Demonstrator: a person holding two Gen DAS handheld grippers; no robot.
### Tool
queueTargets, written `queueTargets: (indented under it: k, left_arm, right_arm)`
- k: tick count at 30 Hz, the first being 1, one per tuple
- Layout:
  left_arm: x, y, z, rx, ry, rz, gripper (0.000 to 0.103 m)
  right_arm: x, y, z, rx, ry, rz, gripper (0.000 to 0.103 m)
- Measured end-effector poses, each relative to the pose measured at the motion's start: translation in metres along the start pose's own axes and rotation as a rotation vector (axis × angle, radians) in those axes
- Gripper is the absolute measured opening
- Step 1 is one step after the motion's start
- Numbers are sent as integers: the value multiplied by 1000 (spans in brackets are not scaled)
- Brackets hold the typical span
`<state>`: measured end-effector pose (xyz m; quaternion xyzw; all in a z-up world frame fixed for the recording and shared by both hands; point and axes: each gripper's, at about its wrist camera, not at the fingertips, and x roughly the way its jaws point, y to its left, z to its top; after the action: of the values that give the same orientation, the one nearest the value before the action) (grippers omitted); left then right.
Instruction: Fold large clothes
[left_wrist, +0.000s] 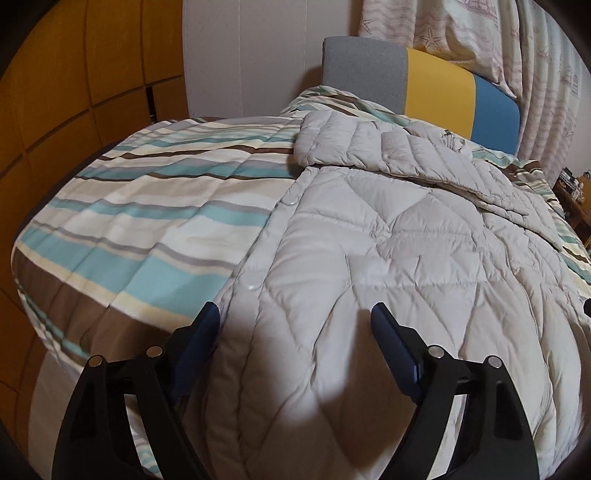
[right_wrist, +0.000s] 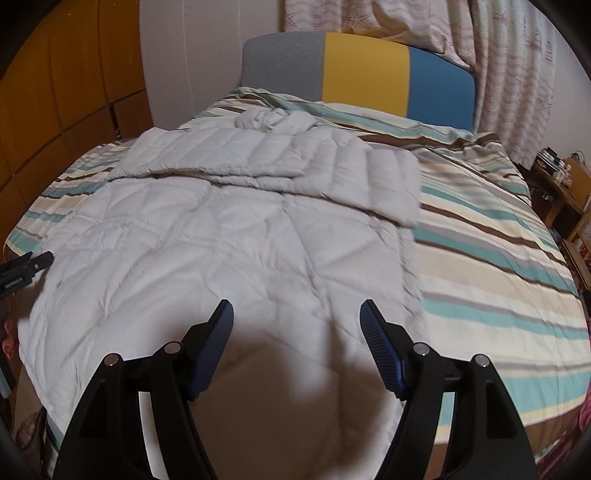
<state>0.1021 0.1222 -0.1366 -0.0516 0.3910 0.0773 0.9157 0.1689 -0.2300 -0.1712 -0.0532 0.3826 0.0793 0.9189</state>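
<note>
1. A pale grey quilted puffer jacket (left_wrist: 388, 236) lies spread flat on a bed, on top of a striped duvet (left_wrist: 140, 206) in teal, cream, brown and grey bands.
2. Both sleeves are folded across the upper body of the jacket. In the right wrist view the folded sleeve (right_wrist: 391, 181) ends at the jacket's right edge; its cuff lies partly on the duvet (right_wrist: 491, 258).
3. A placket with snap buttons (left_wrist: 252, 286) runs along the jacket's left edge in the left wrist view.
4. The left tool (left_wrist: 295, 314) hovers over the jacket's lower left part, jaws wide apart and gripping nothing; only jacket fabric shows below the gap.
5. The right tool (right_wrist: 297, 310) hovers over the jacket's (right_wrist: 229, 236) lower right part, jaws also spread and empty.
6. The left tool's tip (right_wrist: 35, 264) shows at the left edge of the right wrist view, beside the jacket's edge.
7. At the head of the bed stands a headboard (right_wrist: 365, 70) in grey, yellow and blue panels, with patterned curtains (right_wrist: 517, 74) behind.
8. Wooden wardrobe doors (left_wrist: 74, 74) fill the left side.
</note>
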Motion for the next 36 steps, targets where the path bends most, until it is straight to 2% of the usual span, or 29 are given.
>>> queueTargets:
  k: [3,11,13,18,22,26,28,29,30,31,32,33,36]
  left_arm:
    - [-4,1,-7,17,3,-1,76]
    - [-13,7,-24,24,6,-21,75]
    - [-15,8,-29,25,10,-25,70]
    - [-18,20,-42,-6,19,-25,70]
    - [-21,26,-53,-23,32,-69,70]
    - [-22,27,-61,-18,50,-95,66]
    - [-22,27,-66,-32,66,-112,58]
    - [-23,26,-67,-42,67,-119,53]
    - [-24,25,-68,-43,70,-126,43]
    - [-27,21,-68,-28,68,-132,32]
    - [-30,18,-67,-20,64,-135,26]
    - [-33,15,-64,-15,60,-147,20]
    - [-45,15,-51,-56,29,-194,15]
  right_arm:
    - [-9,-9,-11,9,7,-16,70]
    - [-28,-39,-39,88,36,-15,70]
    - [-33,-48,-47,114,44,-15,70]
    - [-46,-59,-67,142,64,15,70]
    - [-48,-61,-82,154,94,45,70]
    - [-45,-63,-100,192,135,76,70]
    - [-41,-66,-107,232,153,123,60]
    - [-38,-65,-107,249,159,158,46]
    - [-37,-64,-108,260,160,186,44]
    - [-38,-61,-106,250,153,187,37]
    - [-39,-60,-104,241,144,199,26]
    - [-41,-59,-101,241,129,209,19]
    - [-53,-62,-88,259,64,240,13]
